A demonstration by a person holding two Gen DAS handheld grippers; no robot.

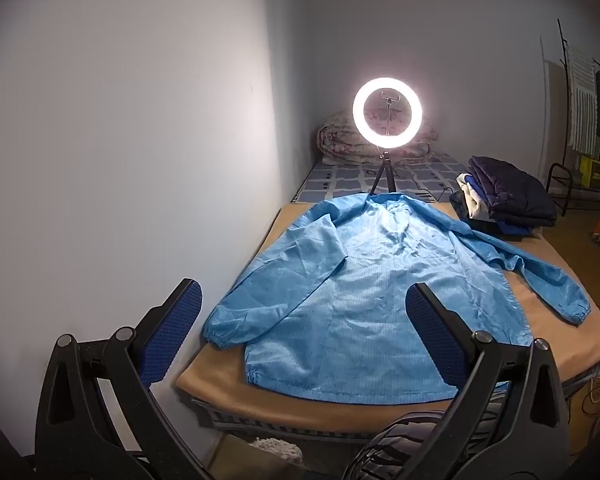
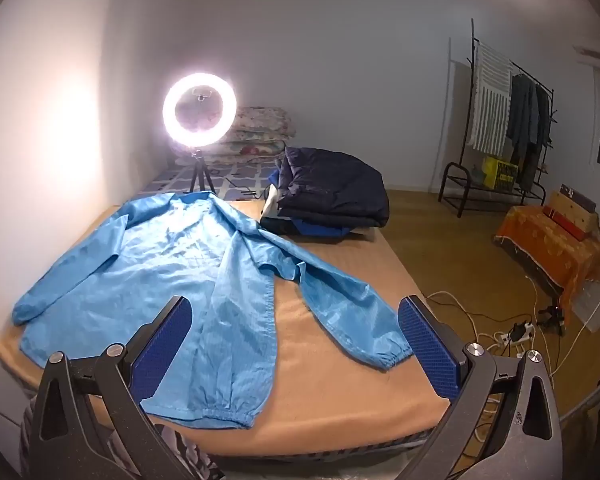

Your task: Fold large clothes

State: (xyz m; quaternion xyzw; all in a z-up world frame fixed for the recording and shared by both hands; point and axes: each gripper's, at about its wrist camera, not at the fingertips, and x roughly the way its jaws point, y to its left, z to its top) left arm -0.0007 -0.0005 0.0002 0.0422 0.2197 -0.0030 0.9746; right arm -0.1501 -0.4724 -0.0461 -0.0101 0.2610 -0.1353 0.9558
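Fold not started on this one, as far as I can judge: the light blue jacket [image 1: 364, 292] lies spread flat on the tan mat [image 1: 216, 376], body unfolded, both sleeves out. A stack of folded dark clothes [image 2: 328, 196] sits on the mat's far right corner, just beyond the jacket's right shoulder, so I read that as finished pieces, with this jacket left to do. Orientation: collar points away from me toward the ring light [image 1: 387, 111], hem at the near edge of the mat; long axis runs near-to-far along the mat. Left sleeve [image 1: 276, 280] lies alongside the body, angled back toward the near-left; right sleeve [image 2: 340, 300] splays out to the right, cuff near the mat's right edge. Left gripper [image 1: 304, 332] is spread wide, nothing between its fingers, hovering short of the hem. Right gripper [image 2: 296, 340] likewise spread and empty, above the near edge, between the hem and the right cuff.
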